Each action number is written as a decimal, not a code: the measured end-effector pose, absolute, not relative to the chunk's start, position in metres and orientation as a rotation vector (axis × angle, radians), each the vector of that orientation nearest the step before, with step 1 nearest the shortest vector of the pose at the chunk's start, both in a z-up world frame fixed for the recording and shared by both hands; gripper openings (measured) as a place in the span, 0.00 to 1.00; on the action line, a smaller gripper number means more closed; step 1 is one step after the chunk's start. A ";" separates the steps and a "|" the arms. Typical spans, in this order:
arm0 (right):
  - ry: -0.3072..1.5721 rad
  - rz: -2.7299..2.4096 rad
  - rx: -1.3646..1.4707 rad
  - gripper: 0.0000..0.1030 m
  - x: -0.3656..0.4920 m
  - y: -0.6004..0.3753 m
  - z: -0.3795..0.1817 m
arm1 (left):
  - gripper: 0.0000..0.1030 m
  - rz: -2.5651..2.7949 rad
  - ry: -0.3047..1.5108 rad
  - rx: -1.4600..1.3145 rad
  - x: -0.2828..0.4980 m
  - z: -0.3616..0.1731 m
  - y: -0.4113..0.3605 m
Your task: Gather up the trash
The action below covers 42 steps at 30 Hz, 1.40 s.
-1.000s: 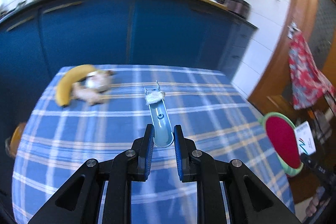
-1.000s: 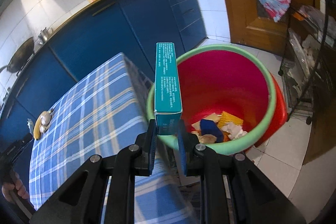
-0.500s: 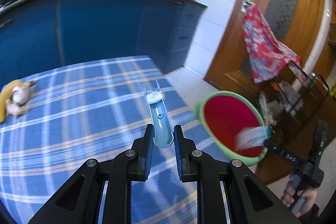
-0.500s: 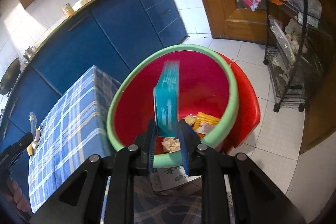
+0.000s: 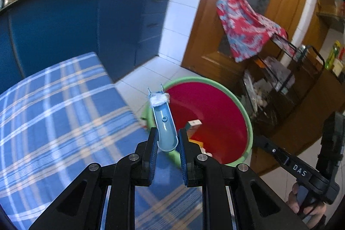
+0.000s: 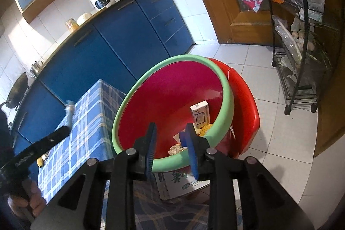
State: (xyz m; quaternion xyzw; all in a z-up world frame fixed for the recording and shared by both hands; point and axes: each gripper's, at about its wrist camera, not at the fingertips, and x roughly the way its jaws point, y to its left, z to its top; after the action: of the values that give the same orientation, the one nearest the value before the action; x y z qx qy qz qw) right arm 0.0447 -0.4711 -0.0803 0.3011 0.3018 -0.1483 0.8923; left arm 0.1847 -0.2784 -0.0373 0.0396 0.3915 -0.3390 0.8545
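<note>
My left gripper (image 5: 166, 141) is shut on a light blue plastic piece (image 5: 164, 122) with a white wad at its far tip, held over the near rim of the red basin with a green rim (image 5: 245, 118). My right gripper (image 6: 171, 141) is open and empty above the same basin (image 6: 226, 87). A box (image 6: 200, 114) stands inside the basin among other scraps. The box also shows in the left wrist view (image 5: 194, 125).
The blue plaid table (image 5: 54, 111) lies left of the basin, with a banana (image 6: 39, 162) on it. A red stool (image 6: 243, 109) holds the basin. Blue cabinets (image 6: 120, 36) stand behind. A black wire rack (image 6: 301, 36) stands on the right, by a wooden door.
My right gripper opened and let go of the teal box, which now stands in the basin. My left gripper swung right from the table toward the basin, still holding the blue piece.
</note>
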 end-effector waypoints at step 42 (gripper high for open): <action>0.594 -0.171 0.440 0.77 0.015 -0.367 -0.031 | 0.73 -0.377 0.726 0.016 0.126 0.001 -0.157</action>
State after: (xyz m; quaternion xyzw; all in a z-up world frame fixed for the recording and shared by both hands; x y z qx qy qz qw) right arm 0.0153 -0.3671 -0.0309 0.2148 0.2898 -0.0834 0.9289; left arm 0.1261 -0.1573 0.0013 0.0080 0.3528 -0.1834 0.9175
